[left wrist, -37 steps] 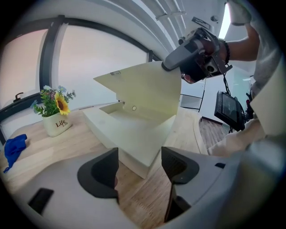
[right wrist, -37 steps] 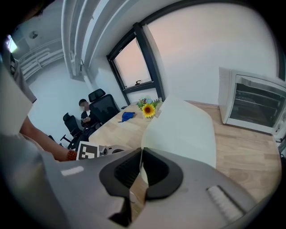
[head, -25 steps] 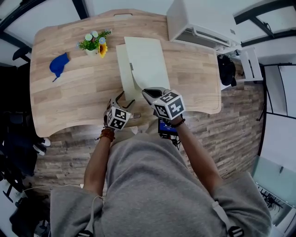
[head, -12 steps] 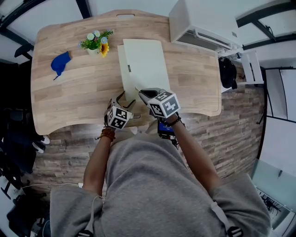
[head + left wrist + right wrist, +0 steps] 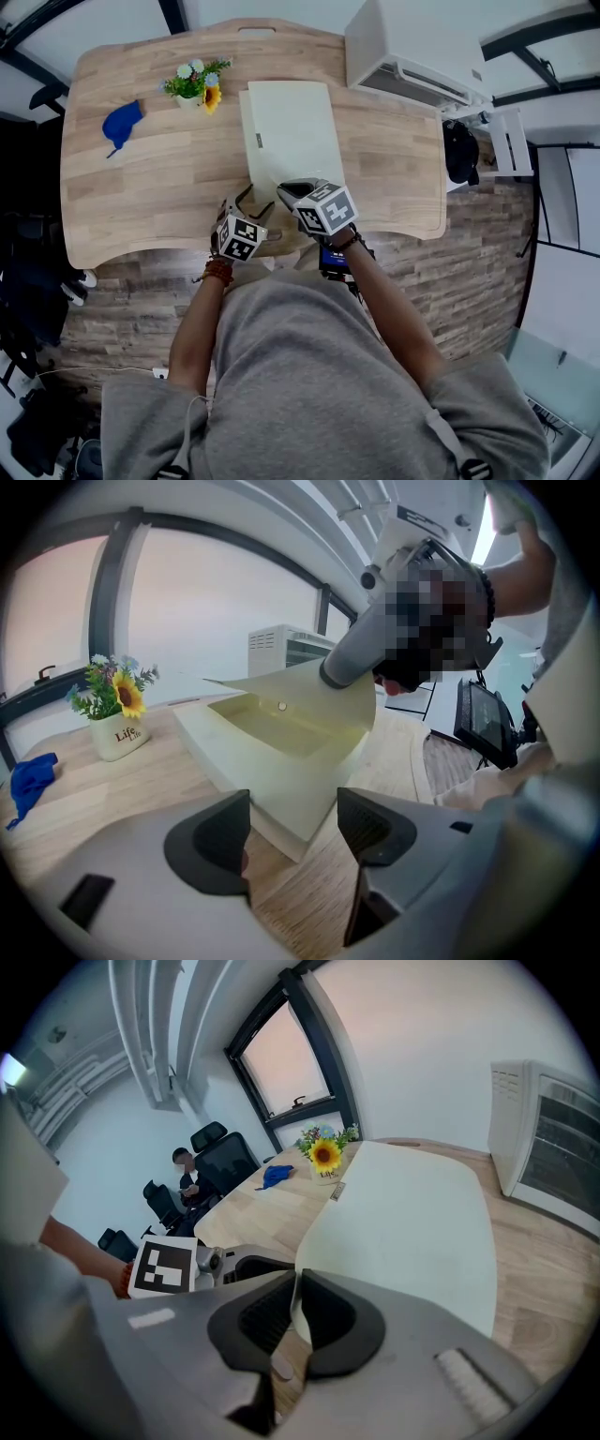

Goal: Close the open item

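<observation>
A flat cream box (image 5: 291, 131) lies in the middle of the wooden table (image 5: 141, 197). Its thin lid (image 5: 403, 1213) is hinged at the far side and still hangs a little above the base (image 5: 272, 761). My right gripper (image 5: 284, 189) is shut on the lid's near edge; in the right gripper view the pads (image 5: 323, 1312) pinch the sheet. My left gripper (image 5: 292, 832) stands open just short of the base's near corner, nothing between its jaws. In the head view it sits at the table's front edge (image 5: 246, 201), left of the right gripper.
A white pot of flowers (image 5: 192, 89) and a blue cloth (image 5: 122, 127) lie at the table's far left. A white appliance (image 5: 412, 47) stands at the far right corner. A person sits on a chair (image 5: 187, 1176) beyond the table. A dark screen (image 5: 483, 728) stands off the table's front.
The right gripper has sunk and drifted left with the lid, which now lies lower and flatter over the base. The left gripper has kept still.
</observation>
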Tool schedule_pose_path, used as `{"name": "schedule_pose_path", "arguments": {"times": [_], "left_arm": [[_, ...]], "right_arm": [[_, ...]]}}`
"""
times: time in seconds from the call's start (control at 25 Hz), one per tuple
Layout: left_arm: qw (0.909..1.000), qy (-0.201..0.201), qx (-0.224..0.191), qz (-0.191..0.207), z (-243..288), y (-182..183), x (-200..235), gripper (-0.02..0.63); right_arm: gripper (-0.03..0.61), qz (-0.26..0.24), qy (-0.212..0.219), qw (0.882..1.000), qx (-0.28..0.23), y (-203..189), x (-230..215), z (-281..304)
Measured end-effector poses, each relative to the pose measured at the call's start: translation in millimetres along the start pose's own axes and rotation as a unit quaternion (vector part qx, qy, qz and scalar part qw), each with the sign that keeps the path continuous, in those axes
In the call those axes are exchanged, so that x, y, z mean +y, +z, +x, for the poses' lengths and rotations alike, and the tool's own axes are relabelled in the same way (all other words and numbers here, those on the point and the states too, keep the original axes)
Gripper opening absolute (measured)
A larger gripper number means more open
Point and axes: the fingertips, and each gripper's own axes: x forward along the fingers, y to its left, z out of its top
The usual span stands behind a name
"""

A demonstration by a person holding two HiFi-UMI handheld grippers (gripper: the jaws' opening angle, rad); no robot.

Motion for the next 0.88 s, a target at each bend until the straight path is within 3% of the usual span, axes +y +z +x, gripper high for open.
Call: {"name": "schedule_pose_path", "arguments": {"times": [0.88], "left_arm": [[0.9997, 0.007, 0.021, 0.007, 1.0, -1.9, 0.1, 0.295]], "right_arm": [[0.031, -0.016, 0.000, 0.998, 0.053, -21.2, -4.1, 38.5]]}}
